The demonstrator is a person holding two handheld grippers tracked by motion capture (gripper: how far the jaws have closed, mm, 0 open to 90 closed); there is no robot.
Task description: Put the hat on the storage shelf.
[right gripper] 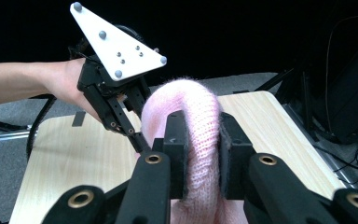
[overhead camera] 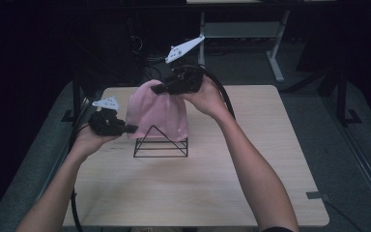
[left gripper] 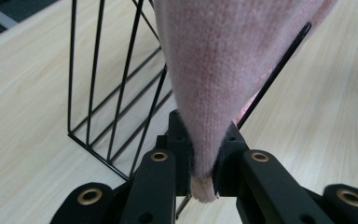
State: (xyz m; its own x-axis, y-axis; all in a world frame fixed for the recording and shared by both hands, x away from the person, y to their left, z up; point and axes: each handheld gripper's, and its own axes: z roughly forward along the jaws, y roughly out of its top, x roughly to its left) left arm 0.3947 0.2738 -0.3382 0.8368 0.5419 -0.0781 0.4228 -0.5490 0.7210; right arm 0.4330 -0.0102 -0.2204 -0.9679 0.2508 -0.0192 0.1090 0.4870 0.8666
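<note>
Pink knitted cloth (left gripper: 209, 70) is sitting closest to the lens in both gripper views, bunched between black jaws. It is hanging over a black wire rack (overhead camera: 160, 142) that is standing near the middle of the wooden table (overhead camera: 198, 193), with its lower edge draping down across the rack's sloping wires.

In the left gripper view, the left gripper (left gripper: 204, 161) is pinching a low corner of the cloth; the jaws are clenched on it and a small tip of fabric is poking out beneath the pads. From above, this gripper (overhead camera: 125, 128) is sitting at the cloth's lower left edge, just beside the rack. The right gripper (right gripper: 203, 154) is clamping a thick rolled fold at the top of the cloth, and in the high view it (overhead camera: 166, 87) is holding that upper edge up above the rack.

Judging by its look, the cloth is going to handle as something light, soft and stretchy: it is sagging and folding freely between the two grips, so it is likely carrying no shape of its own. The fuzzy knit should be giving the pads good friction, so slipping seems unlikely, though the loops could be catching on the rack's wire ends. Edges and corners, where the fabric is bunching into a firm wad, look like the best places to take hold.

Around this, the person's forearms are reaching in from the near side, and dark floor and table legs are lying beyond.
</note>
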